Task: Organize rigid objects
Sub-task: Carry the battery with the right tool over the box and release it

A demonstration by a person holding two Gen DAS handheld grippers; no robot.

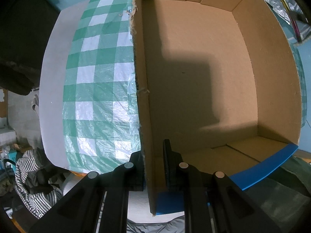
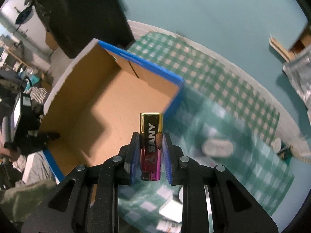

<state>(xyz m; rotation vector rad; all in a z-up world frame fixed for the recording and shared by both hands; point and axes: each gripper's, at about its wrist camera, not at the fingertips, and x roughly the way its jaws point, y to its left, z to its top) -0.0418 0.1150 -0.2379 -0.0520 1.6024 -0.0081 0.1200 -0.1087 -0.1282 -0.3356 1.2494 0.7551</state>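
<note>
An open cardboard box (image 1: 204,73) with blue outer sides stands on a green-checked cloth; nothing lies on its brown floor. My left gripper (image 1: 153,161) points straight down, shut on the box's left wall (image 1: 142,97) at the near corner, one finger on each side. In the right wrist view the same box (image 2: 108,101) is at left, and my right gripper (image 2: 151,137) is shut on a lighter (image 2: 151,141) with a gold top, pink body and the word SANY. The lighter hangs above the box's near right edge.
The checked cloth (image 2: 223,81) covers a white table (image 1: 56,68). Blurred small items lie on it to the right, among them a pale oval object (image 2: 217,147) and a silver foil bag (image 2: 299,71). Striped clothing (image 1: 33,178) lies below the table's left edge.
</note>
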